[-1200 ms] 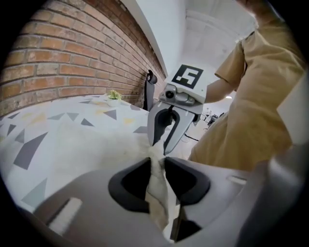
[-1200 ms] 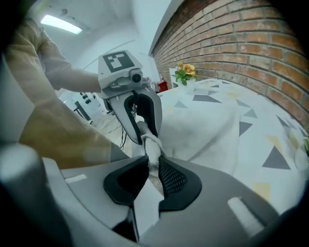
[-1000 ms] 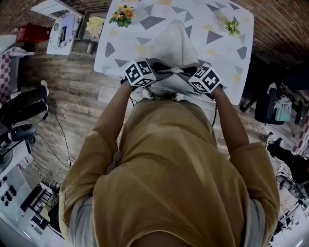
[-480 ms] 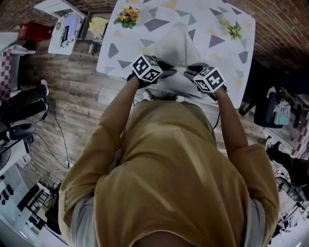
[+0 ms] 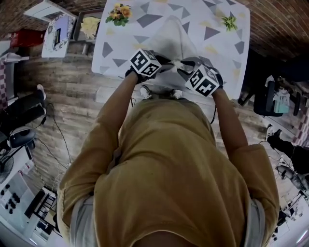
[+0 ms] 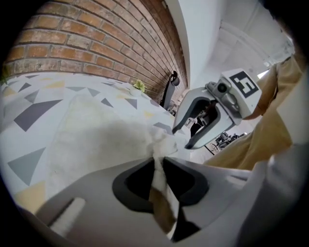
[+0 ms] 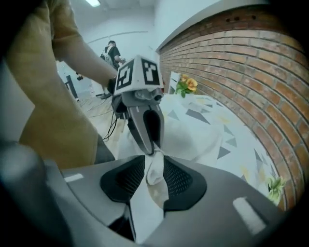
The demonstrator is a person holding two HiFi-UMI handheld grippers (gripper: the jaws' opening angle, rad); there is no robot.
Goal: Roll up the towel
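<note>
Over on the left of the table, the flowers sat at the far corner, same as before.

Your left gripper was clamped almost fully closed on a bunched bit of the towel's near end. The fabric was squeezed between the pads and trailed out behind them. Compared with a second earlier, it had crept a little farther in over the table from the near edge. Its cube also showed a different tilt in the head view, so you'd rolled that wrist a bit. The grip width looked basically unchanged.

The towel lay in the middle of the table, spread flat toward the far side. It narrowed toward you, where both grippers had its near end gathered up and raised. A thin strand of it ran between the two.

Your right gripper was just beside the left one, jaws pointing toward it, and it had towel between its pads too. Its jaws had just been opening a touch. The fabric filled the gap and the pads pressed on it, so it hadn't let go. It sat about where it was a second ago, cube turned slightly.

Far right, the sprig lay near the back corner, well apart from the towel.
</note>
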